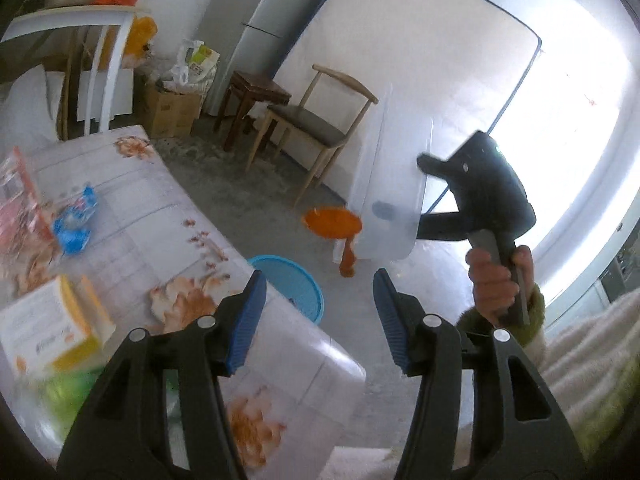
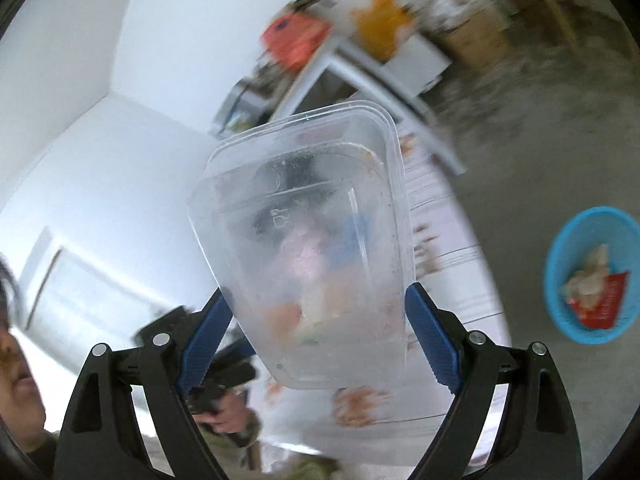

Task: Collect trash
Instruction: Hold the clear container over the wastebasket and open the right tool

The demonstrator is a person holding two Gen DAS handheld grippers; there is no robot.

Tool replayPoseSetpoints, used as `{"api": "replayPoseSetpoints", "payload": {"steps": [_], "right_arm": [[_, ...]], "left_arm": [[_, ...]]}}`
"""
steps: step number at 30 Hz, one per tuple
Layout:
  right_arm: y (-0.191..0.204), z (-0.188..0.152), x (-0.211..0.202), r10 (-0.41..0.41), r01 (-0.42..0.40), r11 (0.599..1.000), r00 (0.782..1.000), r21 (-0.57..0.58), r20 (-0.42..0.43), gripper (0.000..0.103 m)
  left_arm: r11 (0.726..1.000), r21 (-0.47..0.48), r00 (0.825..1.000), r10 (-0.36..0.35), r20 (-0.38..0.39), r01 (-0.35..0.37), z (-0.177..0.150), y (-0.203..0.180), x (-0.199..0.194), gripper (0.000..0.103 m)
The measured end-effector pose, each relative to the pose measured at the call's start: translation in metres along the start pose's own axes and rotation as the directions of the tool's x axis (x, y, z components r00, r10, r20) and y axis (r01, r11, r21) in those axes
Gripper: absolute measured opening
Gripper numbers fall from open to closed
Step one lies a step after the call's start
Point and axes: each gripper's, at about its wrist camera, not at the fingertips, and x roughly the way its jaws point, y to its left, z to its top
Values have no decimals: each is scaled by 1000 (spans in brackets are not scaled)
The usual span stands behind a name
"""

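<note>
Trash is the clear plastic tub (image 2: 312, 248), smeared inside with orange and pale leftovers, and it sits clamped between the blue pads of the right gripper (image 2: 320, 332), whose jaws stand wide and press on its two long sides. Seen from the left wrist, the same tub (image 1: 394, 184) is raised in the air beside the tabletop (image 1: 160, 216), tilted, with the right gripper (image 1: 404, 200) held by a hand (image 1: 494, 280) in a green-cuffed sleeve. The left gripper (image 1: 320, 316) hangs over the tabletop's corner with its jaws about half open and nothing between them. On the flower-patterned cloth lie a blue wrapper (image 1: 76, 216), a white and yellow box (image 1: 52, 328), something green (image 1: 68, 396) that is too blurred to name, and pink packaging (image 1: 16, 200) at the left edge. Down on the concrete floor stands a blue basin (image 2: 592, 276) with crumpled paper and a red packet in it; from the left wrist its rim (image 1: 296, 280) peeks out past the tabletop. Near it on the floor lies an orange dustpan (image 1: 332, 224). Farther back stand a wooden chair (image 1: 316, 124), a dark stool (image 1: 252, 100), a cardboard box (image 1: 172, 112) stuffed with bags, and a fridge (image 1: 276, 28) against the wall.
</note>
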Motion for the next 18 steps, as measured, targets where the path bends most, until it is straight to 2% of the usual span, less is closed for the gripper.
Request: {"api": "replayPoseSetpoints", "payload": {"steps": [4,6,9,13,18], "right_arm": [[23,-3,34,46,-49,998,994,-30,-98,85],[32,-5,53,65,-73,996,987,-44,-150,85],[39,-11,74,68,-79,996,976,-49,-206,85],[44,-17,103,67,-82,996,961,-45,-269,85],[50,-24,117,59,-77,996,952,-51,-300,85]], "left_arm": [[998,-62,1000,-11,24,12,-23,13,-22,38],[996,-93,999,-7,41,10,-33,19,-32,22],[989,-151,998,2,66,8,-49,28,-49,14],[978,-208,995,1,103,21,-64,41,-65,10],[969,-246,990,9,142,26,-70,51,-82,3]]}}
